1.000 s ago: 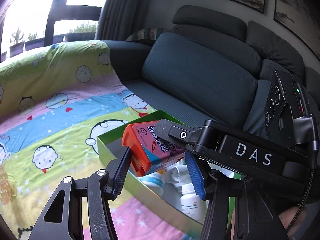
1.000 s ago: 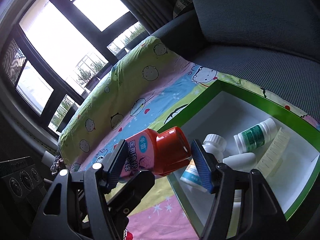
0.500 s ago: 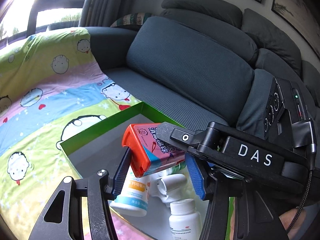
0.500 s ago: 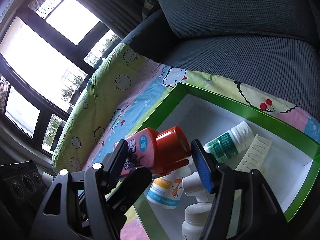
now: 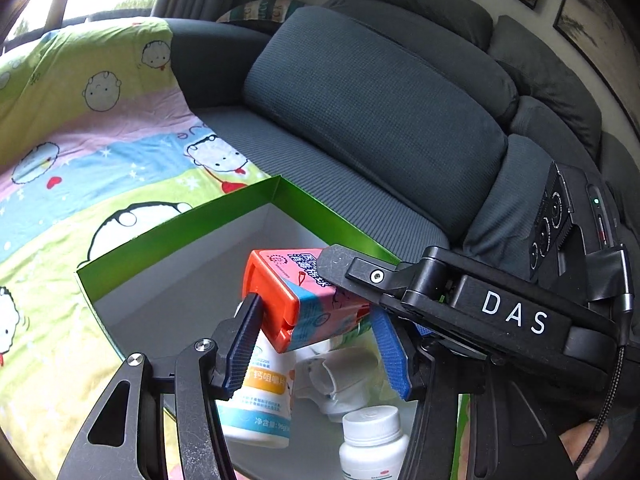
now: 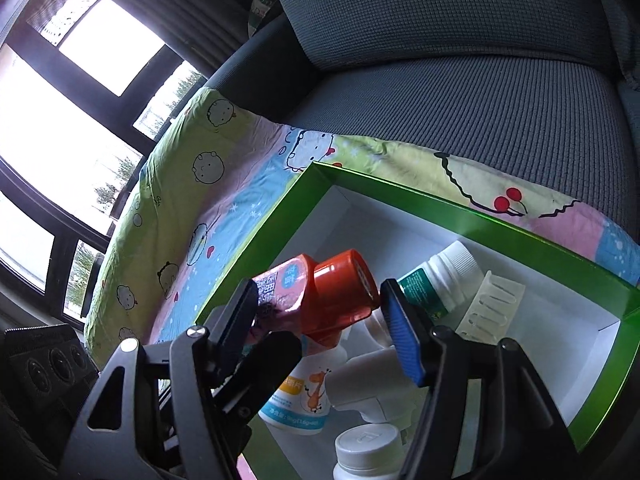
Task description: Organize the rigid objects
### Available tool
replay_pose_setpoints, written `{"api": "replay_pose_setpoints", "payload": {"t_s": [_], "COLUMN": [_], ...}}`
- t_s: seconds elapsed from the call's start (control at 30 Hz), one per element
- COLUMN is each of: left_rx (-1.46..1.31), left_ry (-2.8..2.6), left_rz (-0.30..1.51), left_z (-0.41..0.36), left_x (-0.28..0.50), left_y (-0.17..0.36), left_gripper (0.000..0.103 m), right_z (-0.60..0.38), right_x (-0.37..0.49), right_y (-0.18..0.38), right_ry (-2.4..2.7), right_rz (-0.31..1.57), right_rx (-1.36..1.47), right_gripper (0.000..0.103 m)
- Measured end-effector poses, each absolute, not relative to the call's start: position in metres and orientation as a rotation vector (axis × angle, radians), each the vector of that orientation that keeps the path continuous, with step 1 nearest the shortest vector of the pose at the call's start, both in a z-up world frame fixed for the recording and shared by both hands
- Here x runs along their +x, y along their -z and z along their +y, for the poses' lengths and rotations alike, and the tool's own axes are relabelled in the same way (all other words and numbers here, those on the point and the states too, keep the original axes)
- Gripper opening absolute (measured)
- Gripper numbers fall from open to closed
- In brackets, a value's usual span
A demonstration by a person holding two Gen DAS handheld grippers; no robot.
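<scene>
A pink container with an orange-red lid (image 5: 298,300) is pinched between both grippers, held above the green box (image 5: 180,228) with a white inside. My left gripper (image 5: 316,344) is shut on its lid end. My right gripper (image 6: 320,320) is shut on it too, its lid (image 6: 344,296) between the fingers. In the box lie a white bottle with a blue and orange label (image 6: 300,400), a white bottle with a green label (image 6: 436,280), a white-capped bottle (image 5: 372,440), a white fitting (image 6: 368,384) and a pale ridged piece (image 6: 492,304).
The box sits on a cartoon-print sheet (image 5: 80,152) spread over a dark grey sofa (image 5: 380,120) with back cushions. Windows (image 6: 60,120) lie to the left. The right gripper's body (image 5: 500,312) crosses the left wrist view.
Both grippers have carried the pink container further over the box, and more of the box's inside and its bottles is in view. The grip has not changed.
</scene>
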State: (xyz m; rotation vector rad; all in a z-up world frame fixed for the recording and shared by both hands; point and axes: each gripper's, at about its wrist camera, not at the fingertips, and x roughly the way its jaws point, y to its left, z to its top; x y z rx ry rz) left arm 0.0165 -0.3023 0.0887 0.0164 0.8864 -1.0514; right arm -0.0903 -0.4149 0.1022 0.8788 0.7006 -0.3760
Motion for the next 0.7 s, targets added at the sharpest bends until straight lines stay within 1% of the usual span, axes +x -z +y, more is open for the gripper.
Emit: {"api": "replay_pose_setpoints", "payload": {"t_s": [0.37, 0.47, 0.53, 0.6, 0.7], "left_rx": [0.005, 0.001, 0.003, -0.004, -0.03], "left_ry": [1.011, 0.986, 0.983, 0.978, 0.94], "left_rz": [0.904, 0.918, 0.907, 0.9, 0.867], "left_z": [-0.299, -0.294, -0.287, -0.277, -0.255], "left_x": [0.014, 0.012, 0.01, 0.007, 0.001], "left_y": [-0.087, -0.089, -0.093, -0.098, -0.107], "left_gripper": [0.056, 0.056, 0.056, 0.056, 0.056], "right_z": [-0.417, -0.412, -0.41, -0.408, -0.402], "right_x": [-0.091, -0.089, -0.088, -0.089, -0.088], "right_y": [-0.098, -0.102, -0.103, -0.104, -0.107], "right_ry": [0.387, 0.394, 0.407, 0.423, 0.439], "right_rz": [0.709, 0.71, 0.715, 0.716, 0.725], "right_rx": [0.934, 0.909, 0.891, 0.871, 0.834], "right_gripper": [0.061, 0.061, 0.062, 0.066, 0.066]}}
